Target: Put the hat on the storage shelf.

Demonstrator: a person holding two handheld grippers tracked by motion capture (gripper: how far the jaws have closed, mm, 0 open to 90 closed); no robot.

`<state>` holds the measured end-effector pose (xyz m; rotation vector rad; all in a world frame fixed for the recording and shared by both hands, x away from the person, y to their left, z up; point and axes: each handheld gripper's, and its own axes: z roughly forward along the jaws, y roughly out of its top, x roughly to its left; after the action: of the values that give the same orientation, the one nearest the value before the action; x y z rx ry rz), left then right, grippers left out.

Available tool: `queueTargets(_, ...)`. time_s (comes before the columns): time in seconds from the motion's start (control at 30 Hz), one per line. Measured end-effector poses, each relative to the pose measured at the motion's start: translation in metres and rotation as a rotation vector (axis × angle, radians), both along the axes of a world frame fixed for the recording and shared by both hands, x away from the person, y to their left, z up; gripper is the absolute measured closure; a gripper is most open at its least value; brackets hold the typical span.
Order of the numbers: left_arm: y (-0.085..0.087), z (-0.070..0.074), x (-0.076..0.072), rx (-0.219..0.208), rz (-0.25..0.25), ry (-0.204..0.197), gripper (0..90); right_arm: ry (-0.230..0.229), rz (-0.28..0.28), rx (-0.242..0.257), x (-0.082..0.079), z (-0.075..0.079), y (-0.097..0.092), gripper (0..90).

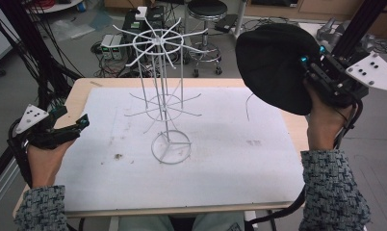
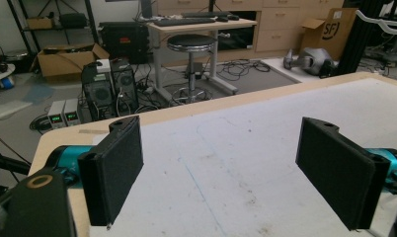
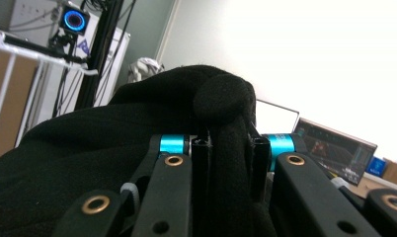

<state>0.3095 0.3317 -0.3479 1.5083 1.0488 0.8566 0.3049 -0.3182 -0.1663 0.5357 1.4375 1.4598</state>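
Right tool, raised above the surface's far right corner in the high view, pinches a black knit hat; the white wire rack stands mid-surface, and the left tool rests at the left edge. Left gripper view: its jaws stand wide apart, holding nothing. Right gripper view: the jaws clamp only a fold of the hat, so the floppy cloth could slip, or snag a prong and tip the light rack.

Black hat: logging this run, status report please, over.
Right gripper shut on black hat, held high right of white wire rack. Left gripper open, empty, low over table's left edge. Nothing between.
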Motion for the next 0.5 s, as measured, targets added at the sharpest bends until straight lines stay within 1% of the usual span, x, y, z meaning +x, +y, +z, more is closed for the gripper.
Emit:
queueTargets(0.07, 0.000, 0.000, 0.000, -0.001, 0.001, -0.001, 18.3, -0.010, 0.007, 0.000, 0.000, 0.006, 0.003, 78.8)
queueTargets(0.1, 0.000, 0.000, 0.000, -0.001, 0.001, -0.001, 18.3, -0.010, 0.007, 0.000, 0.000, 0.006, 0.003, 78.8)
queueTargets(0.13, 0.000, 0.000, 0.000, 0.000, 0.000, -0.002, 18.4, -0.014, 0.013, -0.003, 0.001, 0.011, 0.006, 78.8)
queueTargets(0.23, 0.000, 0.000, 0.000, 0.001, 0.001, -0.002, 18.4, -0.022, 0.027, 0.003, 0.002, 0.018, 0.010, 78.8)
queueTargets(0.5, 0.000, 0.000, 0.000, 0.001, 0.001, -0.001, 18.4, -0.016, 0.079, 0.024, 0.003, 0.035, 0.020, 78.8)
